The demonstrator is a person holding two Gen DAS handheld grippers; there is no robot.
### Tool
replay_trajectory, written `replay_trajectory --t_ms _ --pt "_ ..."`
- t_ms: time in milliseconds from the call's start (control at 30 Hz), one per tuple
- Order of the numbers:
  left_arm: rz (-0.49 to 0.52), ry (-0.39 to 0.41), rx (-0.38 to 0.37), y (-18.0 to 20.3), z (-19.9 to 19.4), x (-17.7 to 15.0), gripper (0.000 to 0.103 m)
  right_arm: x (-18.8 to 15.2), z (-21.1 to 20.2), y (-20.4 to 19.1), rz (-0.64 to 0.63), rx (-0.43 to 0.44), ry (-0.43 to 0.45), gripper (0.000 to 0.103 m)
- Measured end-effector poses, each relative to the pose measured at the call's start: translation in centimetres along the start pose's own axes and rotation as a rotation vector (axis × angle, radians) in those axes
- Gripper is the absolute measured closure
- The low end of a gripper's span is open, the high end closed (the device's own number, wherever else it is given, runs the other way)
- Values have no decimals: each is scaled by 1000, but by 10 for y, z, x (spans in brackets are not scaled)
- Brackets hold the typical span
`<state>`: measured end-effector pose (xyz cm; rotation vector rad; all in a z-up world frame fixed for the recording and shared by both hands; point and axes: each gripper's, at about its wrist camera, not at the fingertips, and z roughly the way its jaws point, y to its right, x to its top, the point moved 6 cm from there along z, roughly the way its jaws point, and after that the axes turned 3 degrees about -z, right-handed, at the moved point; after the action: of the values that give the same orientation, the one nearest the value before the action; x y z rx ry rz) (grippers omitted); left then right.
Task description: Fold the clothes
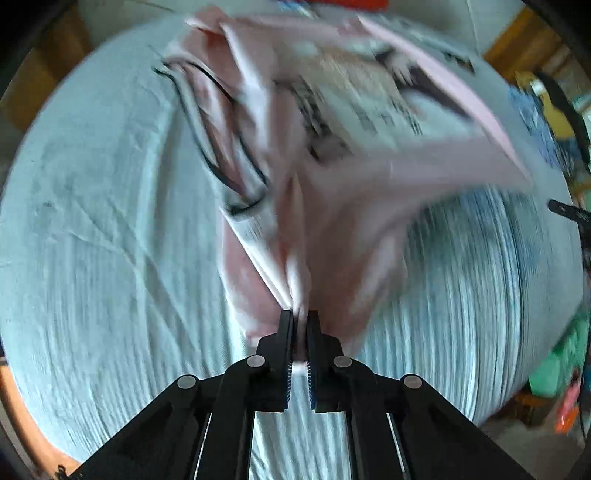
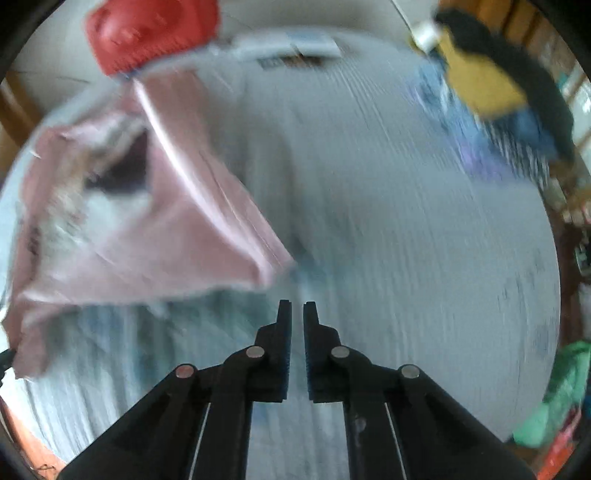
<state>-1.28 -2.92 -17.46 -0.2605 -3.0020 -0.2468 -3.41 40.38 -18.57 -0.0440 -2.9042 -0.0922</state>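
Observation:
A pink T-shirt [image 1: 332,206] with a printed picture and black-trimmed collar hangs bunched above a round table under a pale blue cloth [image 1: 92,221]. My left gripper [image 1: 300,314] is shut on a pinch of the shirt's fabric, which stretches up and away from the fingertips. In the right wrist view the same shirt [image 2: 155,221] hangs at the left, blurred by motion. My right gripper [image 2: 297,304] is shut with a narrow gap and holds nothing; it is over the blue cloth [image 2: 406,240], just right of the shirt's lower corner.
A pile of other clothes, yellow, black and blue [image 2: 491,85], lies at the table's far right edge. A red object [image 2: 147,33] sits at the far side. Green and orange items [image 2: 554,398] lie beyond the right edge. Wooden furniture stands behind.

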Motion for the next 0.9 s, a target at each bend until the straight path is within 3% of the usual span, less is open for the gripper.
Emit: replay_trajectory --t_ms 100,233,267,300,367,400,567,900 --pt "-11 10 -41 -3 -13 0 92 -2 -4 9 77 118 29 96" --pt "-86 136 -60 -28 -64 33 85 28 -33 -6 68 234 138 94" --pt "-100 165 -52 -35 -72 42 78 38 -38 -13 58 264 157 87" --pt "-115 194 -35 -42 -79 54 69 44 -42 -19 48 285 166 73" --pt "-154 259 11 -63 -93 79 61 69 -49 -38 23 339 204 54" --pt "-176 280 18 -68 -91 94 60 77 -51 -46 16 351 215 50" --pt "-237 345 68 -100 -78 164 60 138 -48 -83 -28 378 251 50" --pt "-196 339 98 -142 -31 264 60 252 -1 -141 -82 383 230 50"
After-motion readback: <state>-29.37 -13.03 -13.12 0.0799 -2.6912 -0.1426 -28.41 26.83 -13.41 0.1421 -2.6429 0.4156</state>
